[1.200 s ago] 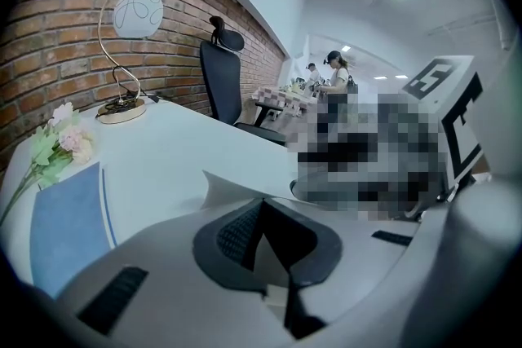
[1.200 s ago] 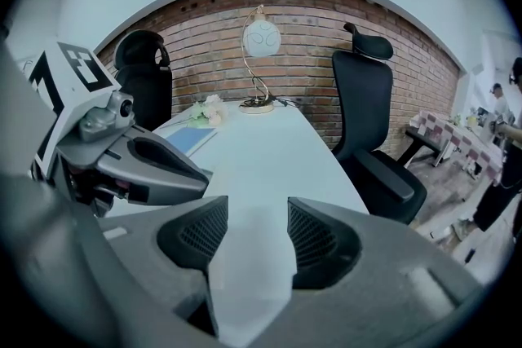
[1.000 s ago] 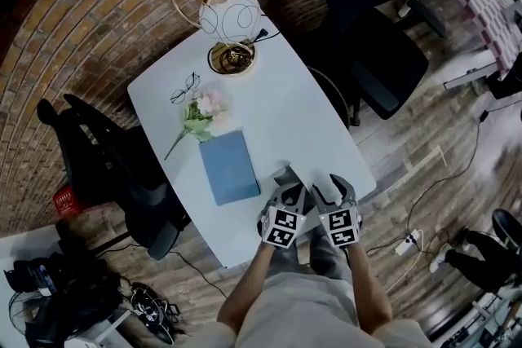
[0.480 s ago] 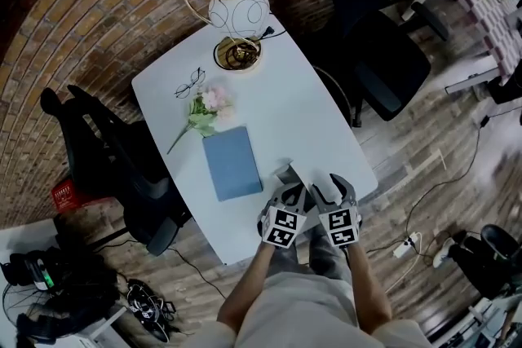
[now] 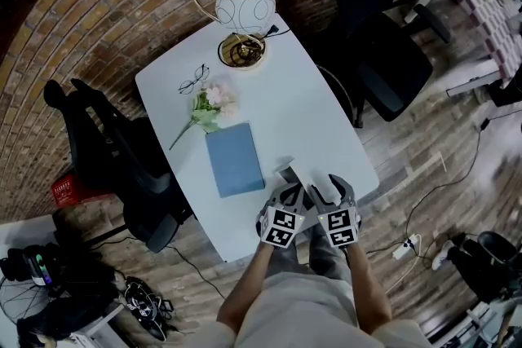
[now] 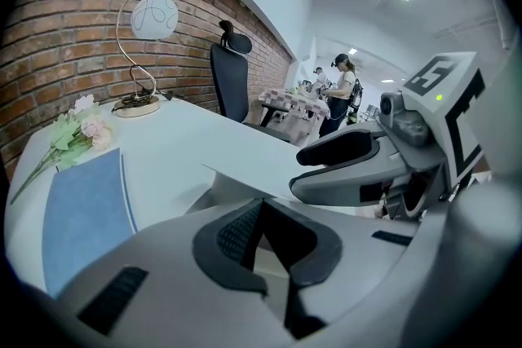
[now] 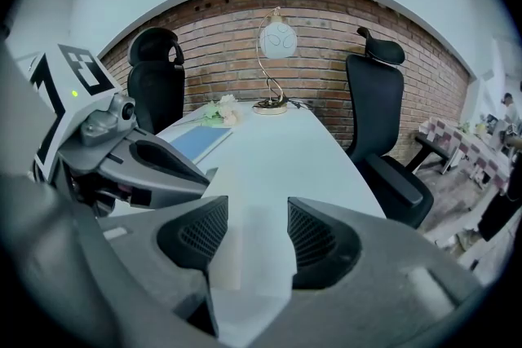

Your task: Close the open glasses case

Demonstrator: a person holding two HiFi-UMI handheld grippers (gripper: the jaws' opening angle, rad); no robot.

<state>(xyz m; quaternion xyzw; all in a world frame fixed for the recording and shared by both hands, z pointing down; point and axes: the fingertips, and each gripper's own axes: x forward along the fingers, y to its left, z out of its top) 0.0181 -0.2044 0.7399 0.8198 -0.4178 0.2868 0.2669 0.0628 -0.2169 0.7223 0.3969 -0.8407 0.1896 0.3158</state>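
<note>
Near edge of surface point(image 5: 303, 112) | blue book point(image 5: 235, 160) just behind; flowers point(image 5: 205, 107), glasses point(image 5: 193, 81), lamp point(image 5: 243, 9) farther | our right tool point(image 7: 258, 236) spread around open white glasses case point(image 5: 291, 172); left tool point(image 6: 263, 236) pressed together beside its lid.

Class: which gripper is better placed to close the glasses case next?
Probably the right gripper: its jaws stand apart with the glasses case between them. The left gripper has jaws together, the case beyond them.
</note>
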